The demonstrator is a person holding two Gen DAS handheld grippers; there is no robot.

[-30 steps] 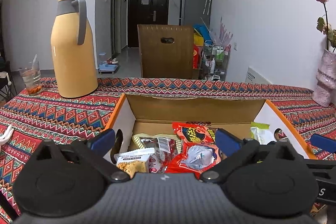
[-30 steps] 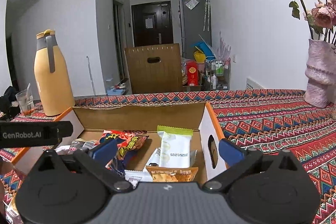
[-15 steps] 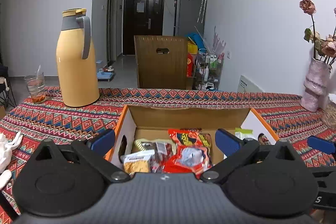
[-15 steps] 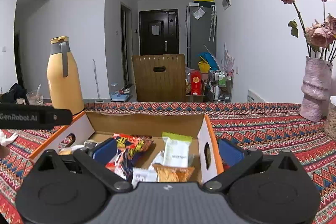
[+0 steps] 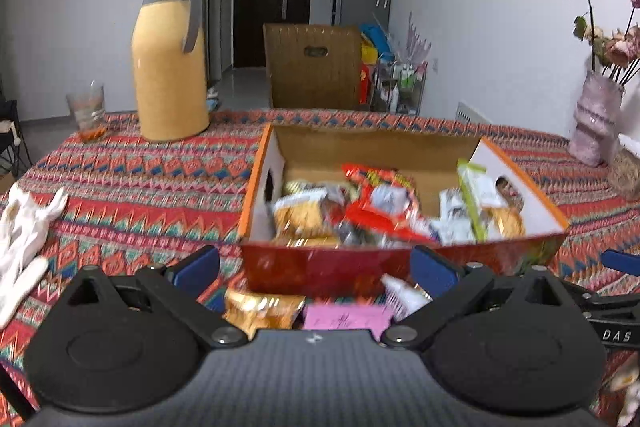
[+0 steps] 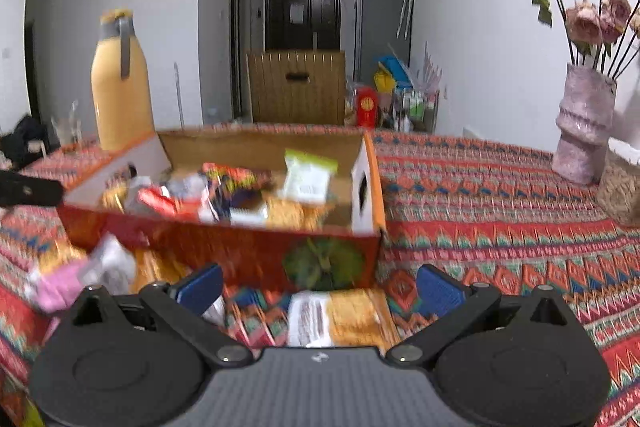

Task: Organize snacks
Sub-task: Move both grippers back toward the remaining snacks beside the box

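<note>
An open cardboard box [image 5: 324,261] [image 6: 240,259] with a red front wall sits on the patterned tablecloth and holds several snack packets, among them a red bag [image 5: 380,195] and a green-topped white pack [image 6: 306,173]. More packets lie on the cloth in front of it: an orange one [image 5: 260,309], a pink one [image 5: 344,317], and an orange-and-white one [image 6: 340,317]. My left gripper [image 5: 316,269] is open, just short of the box's front wall. My right gripper [image 6: 318,285] is open too, over the orange-and-white packet.
A tall yellow thermos [image 5: 170,55] and a glass [image 5: 87,113] stand at the back left. A pink vase with dried flowers [image 6: 584,131] stands at the far right. White cloth [image 5: 24,231] lies at the left. A wooden chair back [image 5: 314,65] rises behind the table.
Both grippers have pulled back from over the box toward the table's near side. The box's red front wall and the loose packets before it have come into view.
</note>
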